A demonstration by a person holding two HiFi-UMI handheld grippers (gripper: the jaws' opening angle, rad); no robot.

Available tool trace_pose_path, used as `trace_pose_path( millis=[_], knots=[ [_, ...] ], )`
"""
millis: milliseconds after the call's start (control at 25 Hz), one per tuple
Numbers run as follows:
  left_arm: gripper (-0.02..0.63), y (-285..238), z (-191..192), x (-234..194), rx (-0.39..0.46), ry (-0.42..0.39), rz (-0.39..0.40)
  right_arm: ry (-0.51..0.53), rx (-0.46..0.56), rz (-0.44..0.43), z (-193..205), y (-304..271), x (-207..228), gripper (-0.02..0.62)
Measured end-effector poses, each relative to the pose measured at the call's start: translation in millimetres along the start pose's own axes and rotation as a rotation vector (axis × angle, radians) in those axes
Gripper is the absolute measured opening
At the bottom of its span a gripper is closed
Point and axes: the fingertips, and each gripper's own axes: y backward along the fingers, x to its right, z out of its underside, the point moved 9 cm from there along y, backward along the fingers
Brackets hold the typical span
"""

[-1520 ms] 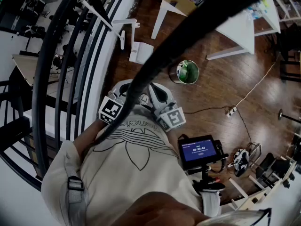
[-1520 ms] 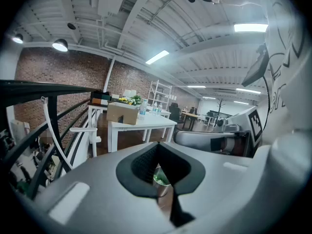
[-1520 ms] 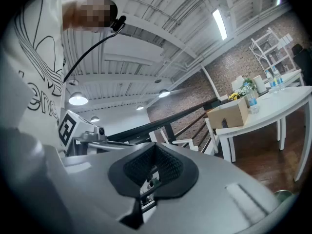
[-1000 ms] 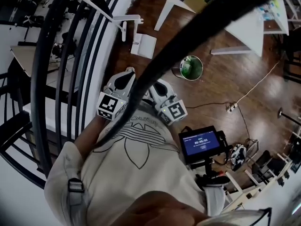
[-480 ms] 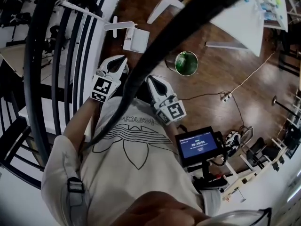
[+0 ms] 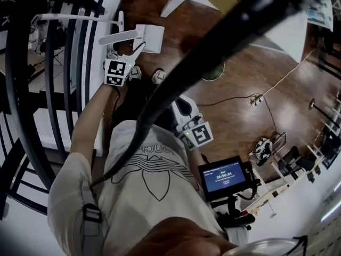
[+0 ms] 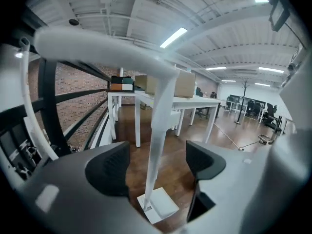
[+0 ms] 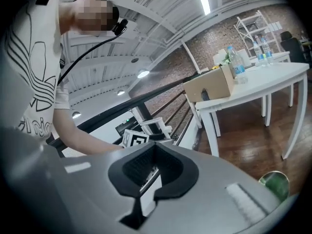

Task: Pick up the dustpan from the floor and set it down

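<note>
The white dustpan (image 7: 157,204) stands on the wood floor, and its long handle (image 7: 158,130) rises upright, bending over at the top. My left gripper (image 7: 157,156) has its jaws opening, one on each side of the handle with a gap, neither pad pressing. In the head view the left gripper (image 6: 123,52) reaches out to the dustpan (image 6: 151,38) by the railing. My right gripper (image 6: 184,111) hangs close to the person's body; its jaws (image 8: 155,147) meet at the tips with nothing between them.
A black stair railing (image 6: 53,89) runs along the left. A green bin (image 6: 213,71) stands on the floor, half hidden by a black cable. White tables (image 7: 161,101) stand beyond, one bearing a cardboard box (image 8: 212,87). A power strip with its cord (image 6: 256,97) lies to the right.
My left gripper has swung forward and down to the dustpan handle, and its jaws have opened around it. The right gripper has dropped a little nearer the body.
</note>
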Motion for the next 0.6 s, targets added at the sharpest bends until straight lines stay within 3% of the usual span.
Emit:
trace_pose_path(
  millis=[120, 160, 200, 280, 440, 600],
  knots=[
    [0.308, -35.8, 7.4, 0.6, 0.051, -0.092, 0.014, -0.064, -0.055, 0.042, 19.8, 4.8, 9.5, 0.002],
    [0.208, -40.5, 7.6, 0.0, 0.062, -0.133, 0.012, -0.083, -0.074, 0.059, 25.7, 6.9, 8.9, 0.002],
    [0.056, -43.6, 5.4, -2.7, 0.069, -0.166, 0.011, -0.1, -0.086, 0.076, 30.2, 7.8, 7.9, 0.002],
    [0.054, -48.1, -4.0, -9.1, 0.072, -0.177, 0.025, -0.128, -0.084, 0.098, 36.7, 8.0, 7.8, 0.002],
    [0.054, -54.7, -22.1, -10.6, 0.028, -0.1, 0.006, -0.14, -0.054, 0.103, 41.5, 7.1, 17.8, 0.002],
    [0.054, -25.2, -69.2, 1.1, 0.036, -0.084, 0.009, -0.111, 0.004, 0.074, 18.7, 5.4, 16.4, 0.002]
  ],
)
